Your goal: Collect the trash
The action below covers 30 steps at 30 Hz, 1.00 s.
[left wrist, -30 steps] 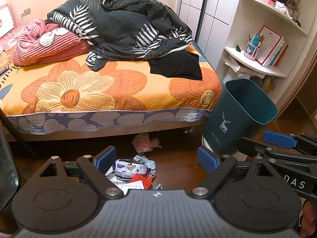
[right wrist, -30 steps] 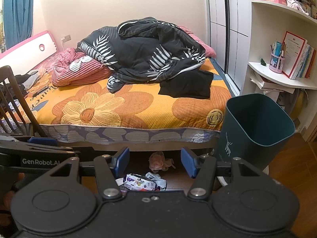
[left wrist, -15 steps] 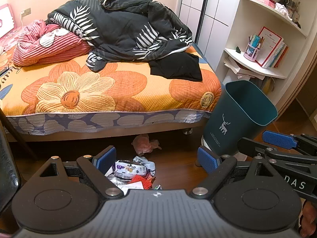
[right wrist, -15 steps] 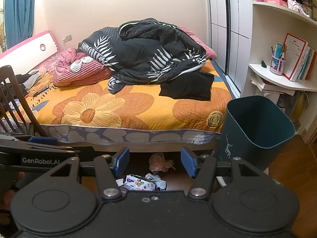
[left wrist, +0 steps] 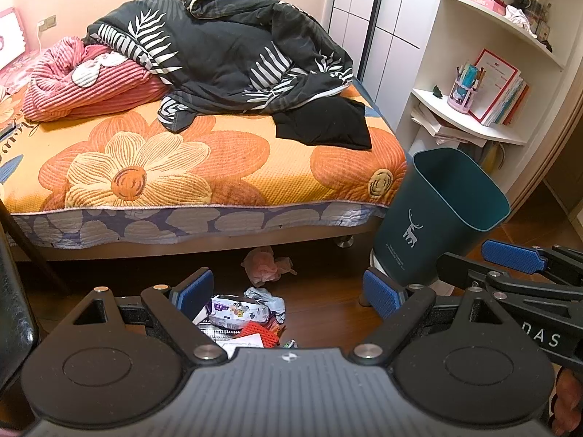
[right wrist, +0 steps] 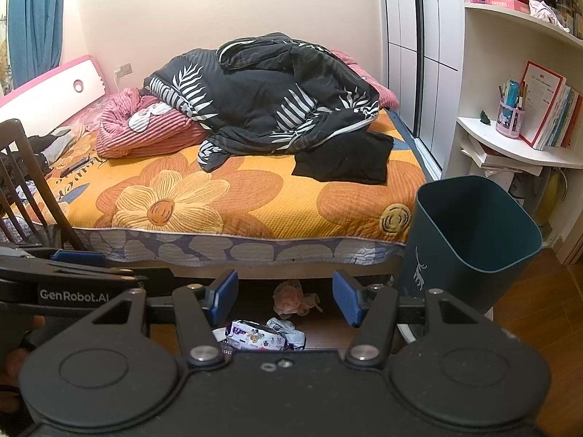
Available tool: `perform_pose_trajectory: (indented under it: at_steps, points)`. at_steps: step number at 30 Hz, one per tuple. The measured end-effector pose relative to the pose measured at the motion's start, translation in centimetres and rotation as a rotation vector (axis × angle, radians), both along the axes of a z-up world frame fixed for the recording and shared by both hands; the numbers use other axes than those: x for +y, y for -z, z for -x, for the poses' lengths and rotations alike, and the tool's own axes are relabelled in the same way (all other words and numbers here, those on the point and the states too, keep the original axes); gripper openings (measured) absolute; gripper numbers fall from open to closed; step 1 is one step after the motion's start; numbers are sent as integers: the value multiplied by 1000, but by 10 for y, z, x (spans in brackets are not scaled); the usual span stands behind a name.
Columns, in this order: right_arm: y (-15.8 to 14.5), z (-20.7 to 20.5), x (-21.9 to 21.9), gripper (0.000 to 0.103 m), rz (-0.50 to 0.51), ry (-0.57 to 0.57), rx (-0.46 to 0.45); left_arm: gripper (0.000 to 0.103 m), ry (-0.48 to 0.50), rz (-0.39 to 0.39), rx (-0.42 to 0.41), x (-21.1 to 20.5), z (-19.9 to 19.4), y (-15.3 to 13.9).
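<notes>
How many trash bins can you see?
1: a dark teal plastic trash bin with a white deer print stands on the wooden floor by the bed's right corner, below the white shelves.

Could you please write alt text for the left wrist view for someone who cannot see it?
Open left tongs hover above crumpled wrappers and paper trash on the wooden floor, beside a dark teal plastic bin and an orange flowered bed.

Flowered bed [left wrist: 204, 167], dark quilt [left wrist: 237, 54], bookshelf [right wrist: 517, 145]
</notes>
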State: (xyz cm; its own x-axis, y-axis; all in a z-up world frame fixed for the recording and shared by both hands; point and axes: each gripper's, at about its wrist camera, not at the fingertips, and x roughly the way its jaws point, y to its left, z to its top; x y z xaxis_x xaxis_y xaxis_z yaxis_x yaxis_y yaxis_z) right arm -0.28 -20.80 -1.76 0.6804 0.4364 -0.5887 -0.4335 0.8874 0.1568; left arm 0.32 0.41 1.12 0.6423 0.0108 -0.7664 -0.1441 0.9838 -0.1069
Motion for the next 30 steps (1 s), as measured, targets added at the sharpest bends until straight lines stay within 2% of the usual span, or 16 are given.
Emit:
perform_pose_trajectory:
  at_steps: [22, 30]
  points:
    - [4, -4, 0, 58, 11, -8, 9, 90, -1, 27, 6, 2, 1, 8]
    - [18, -28, 8, 58, 21, -67, 38, 90, -11, 62, 29, 19, -18, 23]
